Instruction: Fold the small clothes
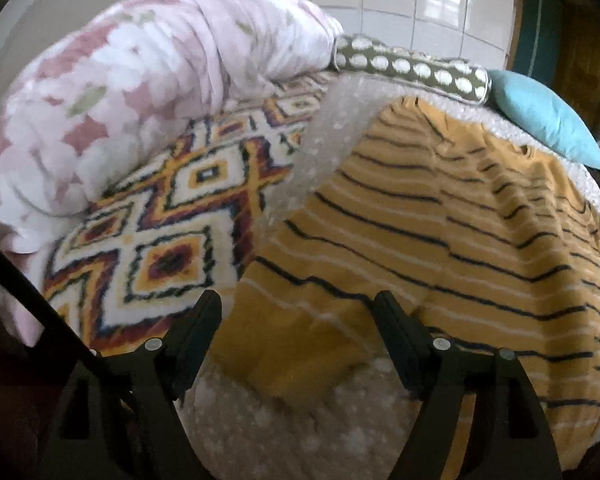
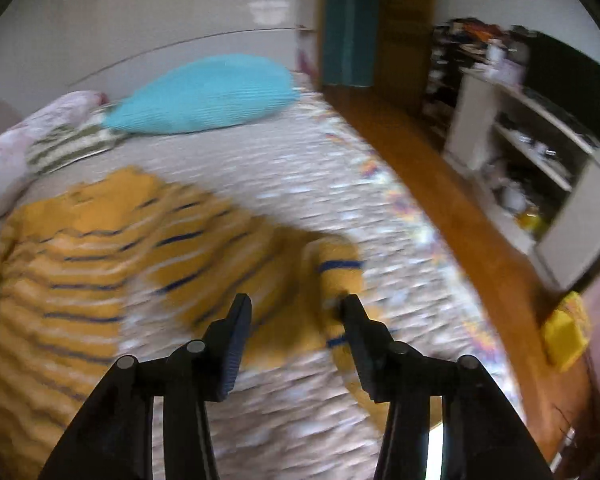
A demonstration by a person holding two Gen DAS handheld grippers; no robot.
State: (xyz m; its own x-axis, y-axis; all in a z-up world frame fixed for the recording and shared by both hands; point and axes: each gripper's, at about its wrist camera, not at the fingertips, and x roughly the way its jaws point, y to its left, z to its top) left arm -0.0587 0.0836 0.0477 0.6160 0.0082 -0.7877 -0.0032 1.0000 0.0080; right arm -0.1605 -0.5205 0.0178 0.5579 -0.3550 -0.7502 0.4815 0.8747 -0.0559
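A mustard-yellow sweater with dark and white stripes lies spread on the bed; its body (image 1: 440, 216) fills the right of the left wrist view. My left gripper (image 1: 296, 300) hovers open over the sweater's near corner, and nothing is pinched between its fingers. In the blurred right wrist view the sweater's body (image 2: 60, 272) is at the left, with one sleeve (image 2: 332, 272) stretched out to the right. My right gripper (image 2: 297, 301) stands open just above that sleeve. The fabric shows in the gap between the jaws, but the pads do not press on it.
A pink floral duvet (image 1: 120, 92) is heaped at the left on a patterned blanket (image 1: 172, 232). A spotted bolster (image 1: 412, 68) and a blue pillow (image 2: 204, 96) lie at the head of the bed. Wooden floor (image 2: 440, 184) and cluttered white shelves (image 2: 532, 148) are to the right.
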